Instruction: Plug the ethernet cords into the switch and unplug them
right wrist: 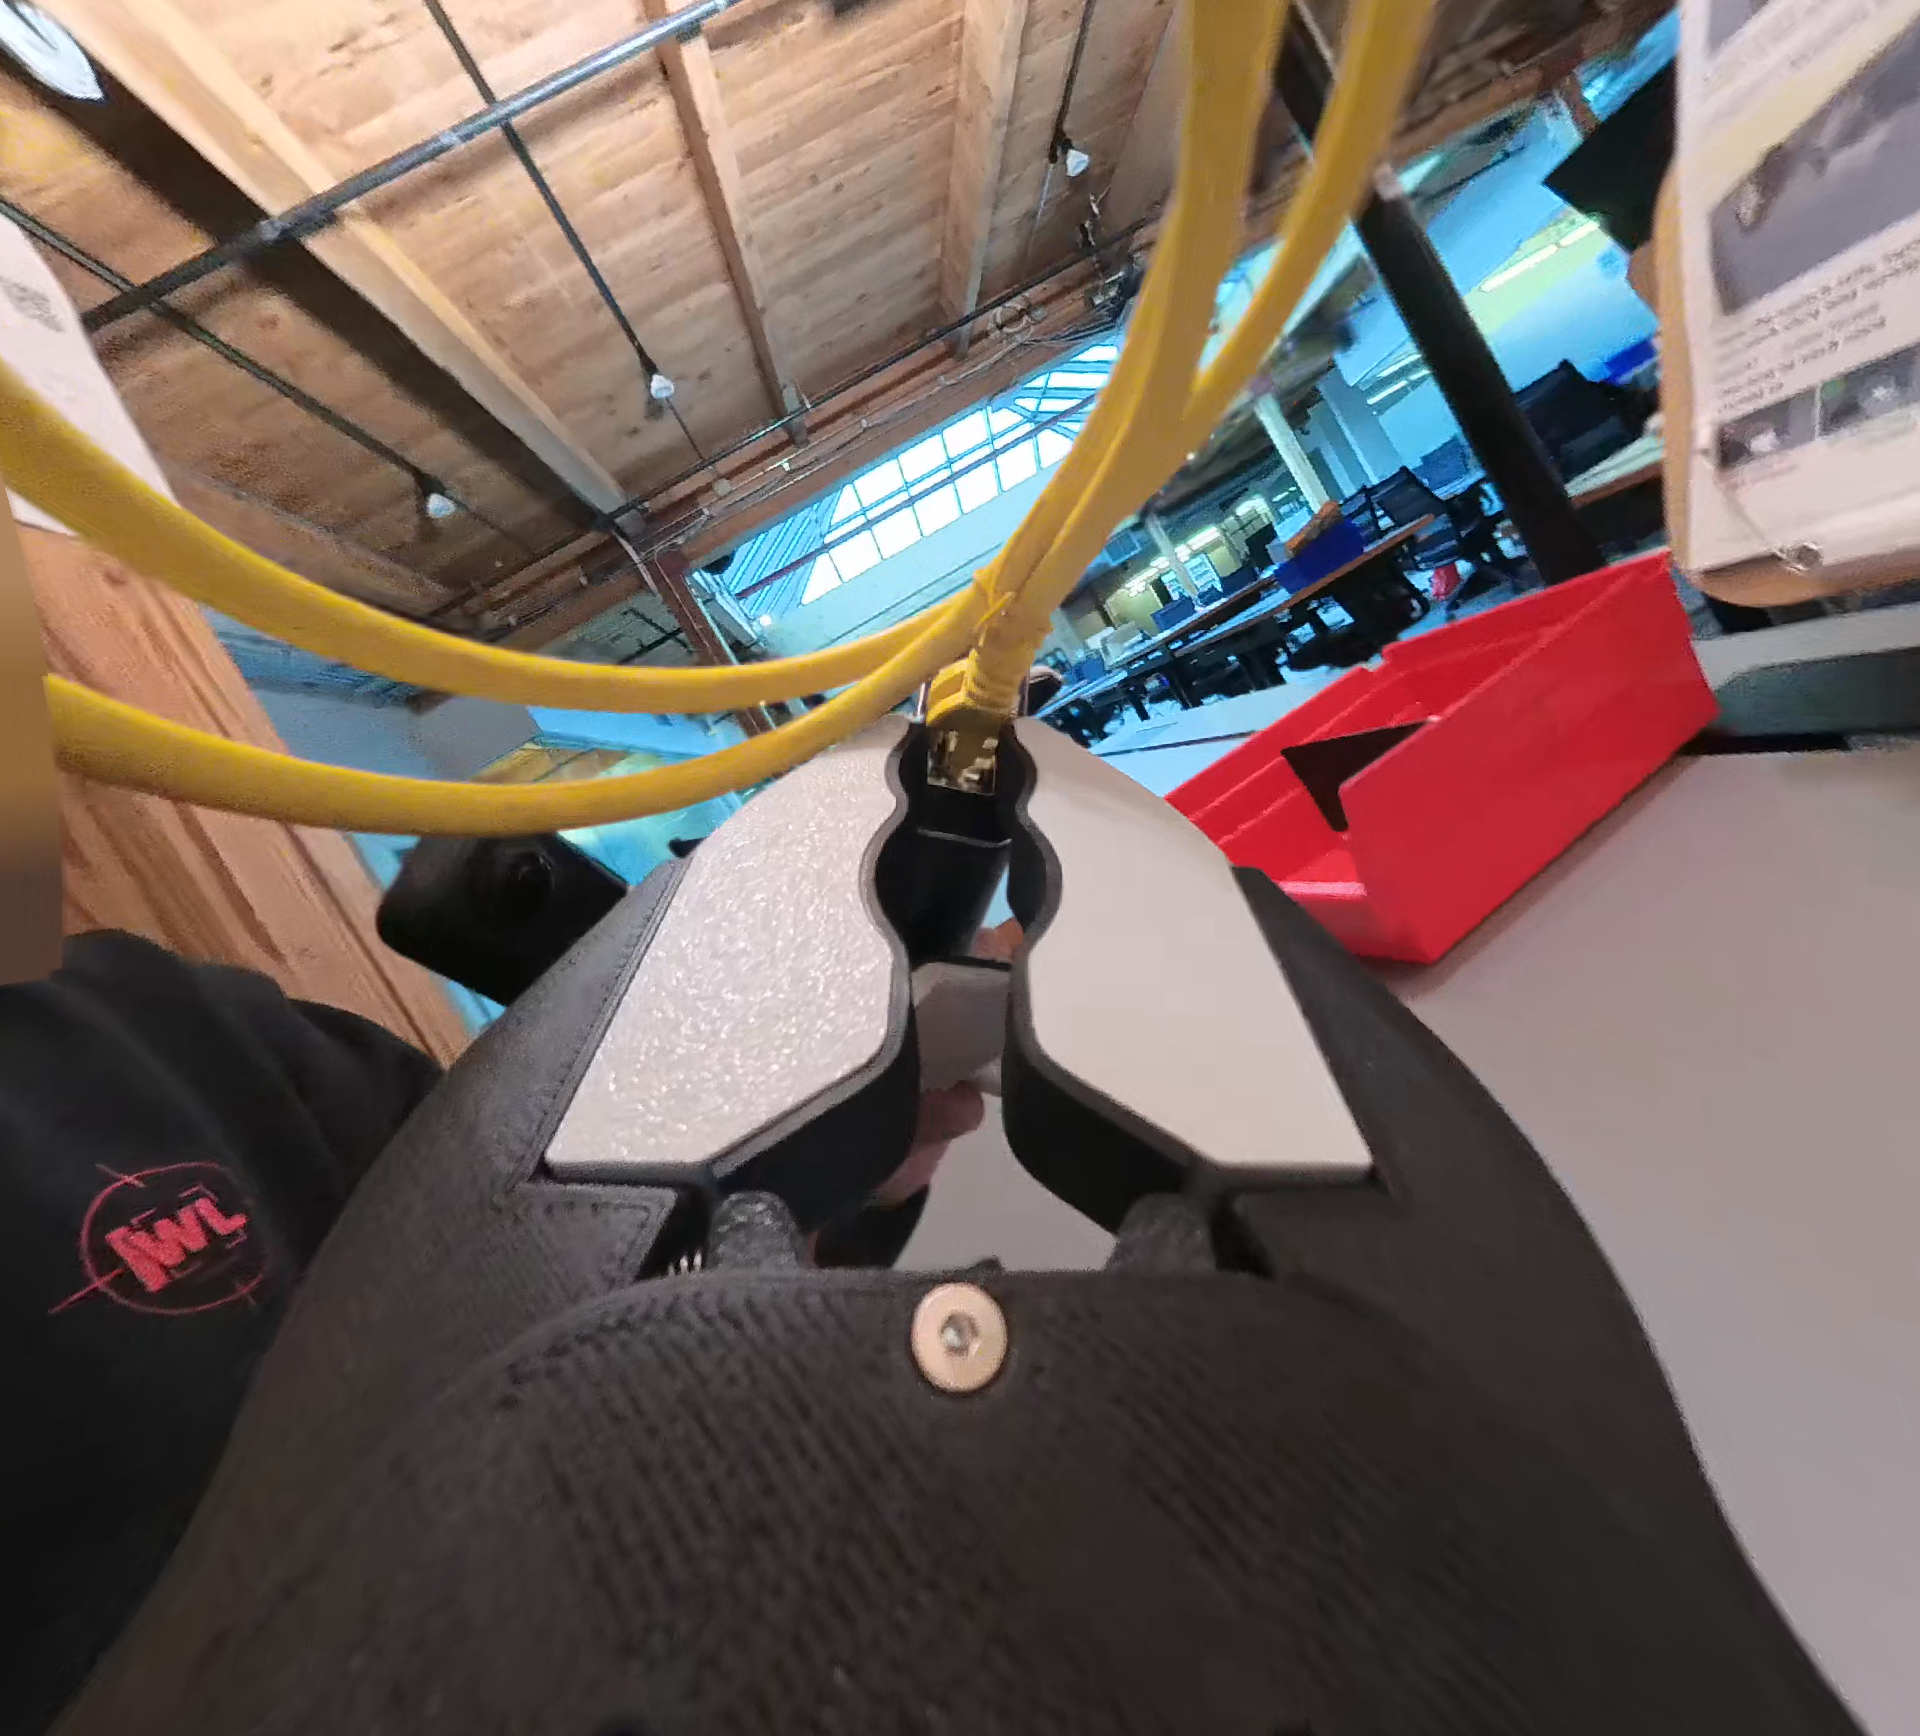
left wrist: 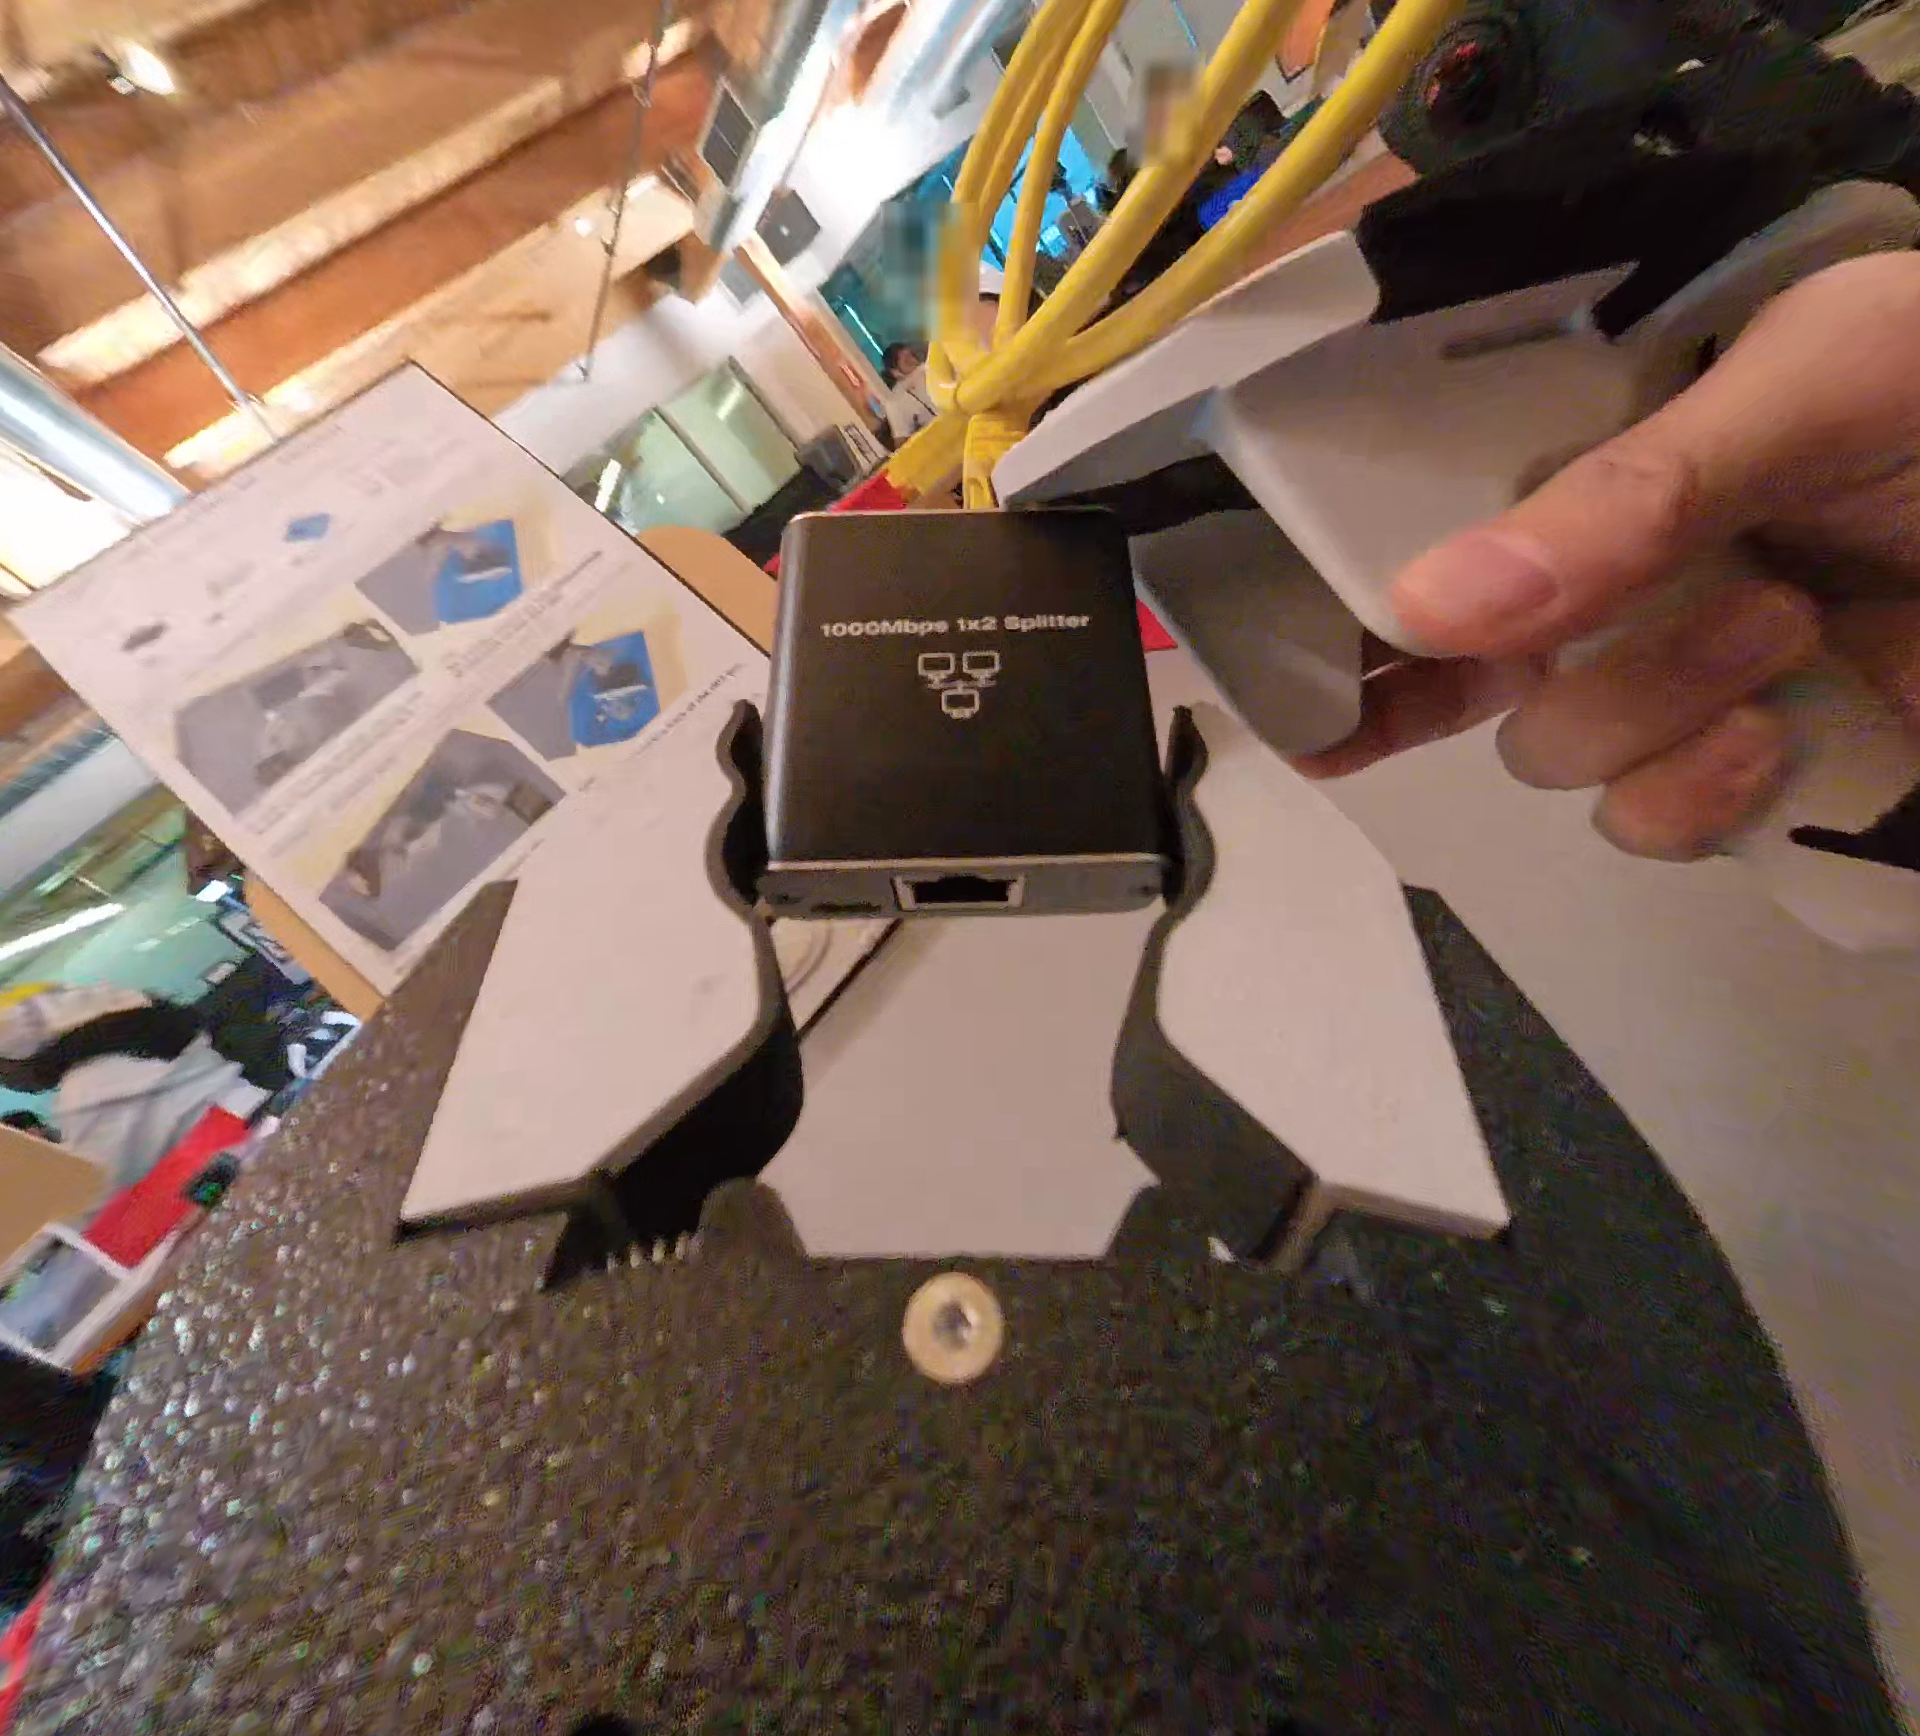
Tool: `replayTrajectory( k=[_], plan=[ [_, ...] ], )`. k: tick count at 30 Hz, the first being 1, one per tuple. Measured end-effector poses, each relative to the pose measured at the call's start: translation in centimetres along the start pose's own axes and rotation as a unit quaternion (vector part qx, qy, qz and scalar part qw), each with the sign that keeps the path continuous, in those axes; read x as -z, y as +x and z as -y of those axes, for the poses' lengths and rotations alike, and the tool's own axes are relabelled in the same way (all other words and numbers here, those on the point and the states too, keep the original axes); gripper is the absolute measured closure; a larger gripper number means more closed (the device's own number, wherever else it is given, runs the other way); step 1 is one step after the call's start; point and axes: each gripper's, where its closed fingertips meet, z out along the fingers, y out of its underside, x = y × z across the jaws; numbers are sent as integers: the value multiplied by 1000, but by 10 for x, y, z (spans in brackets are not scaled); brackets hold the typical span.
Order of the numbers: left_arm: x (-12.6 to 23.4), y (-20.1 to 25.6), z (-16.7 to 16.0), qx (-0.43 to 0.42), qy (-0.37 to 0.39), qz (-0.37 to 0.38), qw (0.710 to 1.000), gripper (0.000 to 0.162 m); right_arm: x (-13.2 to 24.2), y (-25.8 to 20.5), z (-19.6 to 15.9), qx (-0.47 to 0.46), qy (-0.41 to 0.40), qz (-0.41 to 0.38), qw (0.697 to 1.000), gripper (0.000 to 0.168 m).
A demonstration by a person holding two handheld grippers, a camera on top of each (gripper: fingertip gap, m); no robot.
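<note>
In the left wrist view my left gripper [left wrist: 964,782] is shut on a small black switch box [left wrist: 961,699], one finger on each side, with an empty port facing the camera. Several yellow ethernet cords [left wrist: 1049,159] run to the box's far end, where their boots [left wrist: 961,439] bunch; the far ports are hidden. My right gripper [left wrist: 1070,491], held by a hand [left wrist: 1662,595], reaches in there from the right. In the right wrist view my right gripper [right wrist: 966,756] is shut on a yellow cord's plug [right wrist: 961,751], just above the black box [right wrist: 940,855]. I cannot tell if the plug is seated.
A red plastic bin [right wrist: 1455,803] sits on the grey table [right wrist: 1662,1115] to the right. A board with printed sheets [left wrist: 364,647] stands at the left of the switch, and shows at upper right in the right wrist view [right wrist: 1808,180]. A person's dark sleeve [right wrist: 156,1219] is at the left. My left and right fingertips are right by each other.
</note>
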Motion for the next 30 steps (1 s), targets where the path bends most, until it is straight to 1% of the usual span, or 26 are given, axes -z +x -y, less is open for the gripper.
replayTrajectory(
  k=[2,4,6,8,11,13,15,17,19,22,24,27,29,30],
  plan=[
    [4,-3,10,-32,24,17,999,88,-4,-11,3,23,12,8,1000,153],
    [8,-1,20,-48,49,20,997,88,-9,-24,4,41,22,21,999,145],
    [11,-5,25,-74,58,42,995,88,-13,-30,4,55,15,17,998,136],
    [14,-6,31,-108,65,54,991,88,-13,-33,4,63,8,12,998,138],
    [18,2,42,-161,88,57,981,88,-16,-38,2,62,2,15,998,134],
    [18,8,44,-184,93,58,977,88,-21,-42,-4,40,-8,27,999,126],
    [18,14,47,-167,105,47,979,88,-19,-47,2,21,21,43,999,133],
    [18,13,47,-146,101,58,982,88,-18,-48,6,9,30,50,998,128],
    [18,12,49,-145,105,69,981,88,-18,-50,9,7,31,48,998,125],
    [18,13,49,-124,105,70,984,88,-17,-52,14,-3,51,49,997,125],
    [19,13,51,-118,106,78,984,88,-17,-53,15,-23,61,60,996,131],
    [22,13,55,-122,111,94,982,88,-15,-59,19,-61,81,93,990,134],
    [21,14,56,-131,112,94,981,87,-14,-58,19,-65,81,97,990,138],
    [21,16,56,-136,112,91,980,87,-13,-56,18,-64,78,96,990,146]
  ],
)
